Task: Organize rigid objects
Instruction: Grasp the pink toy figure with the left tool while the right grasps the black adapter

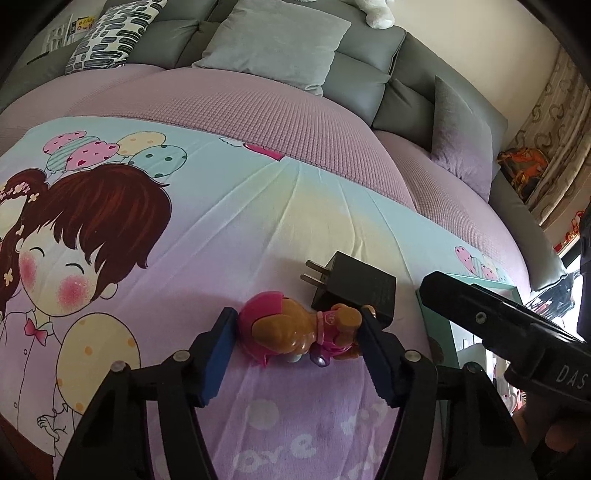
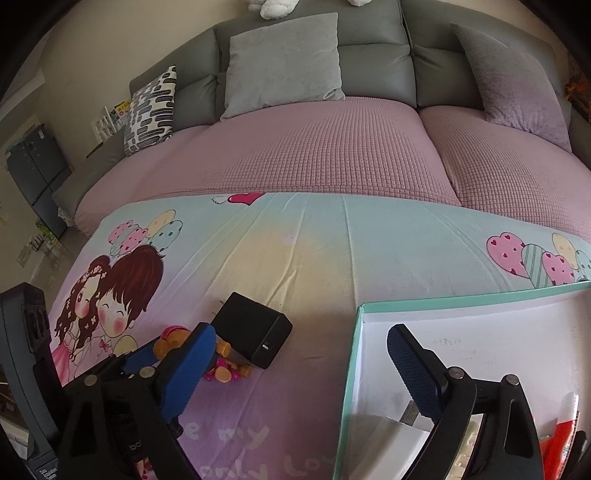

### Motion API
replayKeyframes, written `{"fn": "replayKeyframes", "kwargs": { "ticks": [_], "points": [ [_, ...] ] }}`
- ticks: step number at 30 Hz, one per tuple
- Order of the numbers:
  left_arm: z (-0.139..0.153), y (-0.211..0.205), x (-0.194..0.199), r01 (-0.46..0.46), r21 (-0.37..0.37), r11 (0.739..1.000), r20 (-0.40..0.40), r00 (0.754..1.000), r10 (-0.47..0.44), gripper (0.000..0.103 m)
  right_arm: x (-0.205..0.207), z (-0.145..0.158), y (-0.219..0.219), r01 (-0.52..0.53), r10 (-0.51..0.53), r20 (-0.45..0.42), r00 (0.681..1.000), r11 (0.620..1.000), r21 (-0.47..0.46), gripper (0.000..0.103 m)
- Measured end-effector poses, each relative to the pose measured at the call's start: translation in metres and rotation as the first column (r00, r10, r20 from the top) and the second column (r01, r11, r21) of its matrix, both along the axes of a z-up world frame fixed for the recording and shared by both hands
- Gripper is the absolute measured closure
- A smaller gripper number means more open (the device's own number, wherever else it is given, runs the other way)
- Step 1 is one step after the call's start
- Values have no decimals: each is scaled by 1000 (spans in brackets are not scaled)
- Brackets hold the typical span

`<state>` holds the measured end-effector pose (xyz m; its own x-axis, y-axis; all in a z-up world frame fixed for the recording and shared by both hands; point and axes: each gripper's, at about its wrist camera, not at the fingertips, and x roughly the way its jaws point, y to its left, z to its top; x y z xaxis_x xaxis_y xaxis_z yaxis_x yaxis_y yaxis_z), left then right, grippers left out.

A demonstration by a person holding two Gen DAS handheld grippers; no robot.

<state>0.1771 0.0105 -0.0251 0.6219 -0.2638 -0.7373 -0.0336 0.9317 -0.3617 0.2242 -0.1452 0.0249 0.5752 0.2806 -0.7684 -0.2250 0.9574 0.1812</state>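
Observation:
A pink and brown toy dog figure [image 1: 299,332] lies on the cartoon blanket [image 1: 184,240]. My left gripper [image 1: 297,317] straddles it, its blue pads close on both sides; whether they grip it is unclear. The toy dog also shows in the right wrist view [image 2: 221,363], partly hidden by the left gripper. A black plug charger [image 1: 354,284] lies just behind the toy and appears in the right wrist view [image 2: 255,330]. My right gripper [image 2: 301,341] is open and empty, its right finger over a teal-rimmed white box [image 2: 354,369].
The box holds a white item [image 2: 380,435] and a red and white tube [image 2: 561,428]. The box edge shows in the left wrist view [image 1: 439,332]. Grey cushions [image 1: 277,40] and a patterned pillow [image 1: 110,33] lie at the sofa back.

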Motion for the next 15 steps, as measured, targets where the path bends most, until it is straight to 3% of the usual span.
{"fn": "replayKeyframes", "kwargs": {
  "ticks": [6, 12, 15],
  "points": [
    [3, 2, -2, 10, 3, 1000, -4, 1000, -10, 37, 3, -1, 10, -24, 24, -6, 1000, 1000, -3, 11],
    [8, 32, -9, -116, 60, 991, -29, 993, 118, 37, 7, -2, 25, -60, 60, -3, 998, 998, -22, 13],
    [13, 50, -16, -184, 53, 982, -29, 982, 185, 37, 10, -8, 33, -73, 72, -17, 997, 997, -32, 18]
  ]
}}
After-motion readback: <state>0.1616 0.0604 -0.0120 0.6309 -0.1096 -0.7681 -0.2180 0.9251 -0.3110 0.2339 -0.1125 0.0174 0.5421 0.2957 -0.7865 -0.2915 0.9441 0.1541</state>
